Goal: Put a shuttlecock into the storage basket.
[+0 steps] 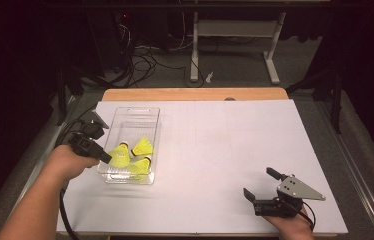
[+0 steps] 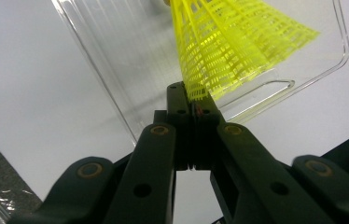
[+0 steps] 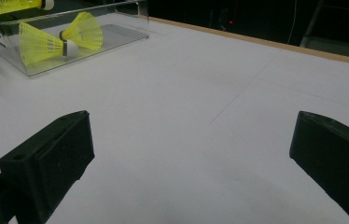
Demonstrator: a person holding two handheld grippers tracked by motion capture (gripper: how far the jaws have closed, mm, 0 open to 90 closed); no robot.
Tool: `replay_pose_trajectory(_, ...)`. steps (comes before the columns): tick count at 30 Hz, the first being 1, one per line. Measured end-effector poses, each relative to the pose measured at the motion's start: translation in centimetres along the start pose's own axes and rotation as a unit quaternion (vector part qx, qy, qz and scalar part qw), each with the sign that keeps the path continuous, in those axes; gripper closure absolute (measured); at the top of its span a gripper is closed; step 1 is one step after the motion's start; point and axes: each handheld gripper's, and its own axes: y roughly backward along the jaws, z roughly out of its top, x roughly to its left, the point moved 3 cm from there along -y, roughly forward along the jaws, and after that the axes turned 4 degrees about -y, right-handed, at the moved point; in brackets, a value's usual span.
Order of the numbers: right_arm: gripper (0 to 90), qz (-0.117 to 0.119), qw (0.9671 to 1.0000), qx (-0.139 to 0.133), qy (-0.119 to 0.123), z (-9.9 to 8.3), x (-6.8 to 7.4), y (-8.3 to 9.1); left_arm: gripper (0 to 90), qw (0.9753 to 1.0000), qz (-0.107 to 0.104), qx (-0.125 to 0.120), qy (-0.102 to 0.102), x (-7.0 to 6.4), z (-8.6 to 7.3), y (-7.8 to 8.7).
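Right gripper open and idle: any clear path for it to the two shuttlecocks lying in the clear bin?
Probably yes. The right gripper is open, bare white table lies between, and the bin is open-topped, though the left gripper holds a shuttlecock over it.

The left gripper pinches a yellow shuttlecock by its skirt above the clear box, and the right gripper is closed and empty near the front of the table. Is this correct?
Not quite: the right gripper is empty but open, its jaws standing wide apart in the right gripper view. The rest holds: the left gripper pinches the yellow shuttlecock by its skirt above the clear box.

The held yellow shuttlecock has its cork cut off by the top edge.
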Motion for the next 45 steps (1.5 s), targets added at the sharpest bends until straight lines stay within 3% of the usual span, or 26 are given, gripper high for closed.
replay_pose_trajectory(4,0.4,0.000,1.0000,0.000,0.000,0.0,0.0,0.0,89.5,1.0000,0.004,0.000,-0.002,-0.1,0.4,0.4)
replay_pose_trajectory(10,0.4,0.002,1.0000,0.001,0.000,0.0,0.0,-0.1,89.4,0.9998,0.016,0.003,0.012,0.3,1.1,0.8)
replay_pose_trajectory(15,0.4,0.004,1.0000,0.000,0.000,0.0,-0.1,-0.1,89.4,0.9994,0.025,0.005,0.025,0.8,1.5,-0.2)
replay_pose_trajectory(29,0.4,0.008,1.0000,-0.002,-0.001,-0.1,0.0,0.0,89.3,0.9975,0.051,0.032,0.036,1.1,2.5,-2.0)
replay_pose_trajectory(36,0.4,0.010,0.9999,-0.001,-0.001,-0.1,0.0,-0.1,89.0,0.9965,0.052,0.043,0.049,1.6,2.3,-3.2)
replay_pose_trajectory(45,0.4,0.012,0.9999,0.002,0.000,-0.2,0.1,-0.2,88.7,0.9954,0.067,0.055,0.041,1.5,2.5,-4.1)
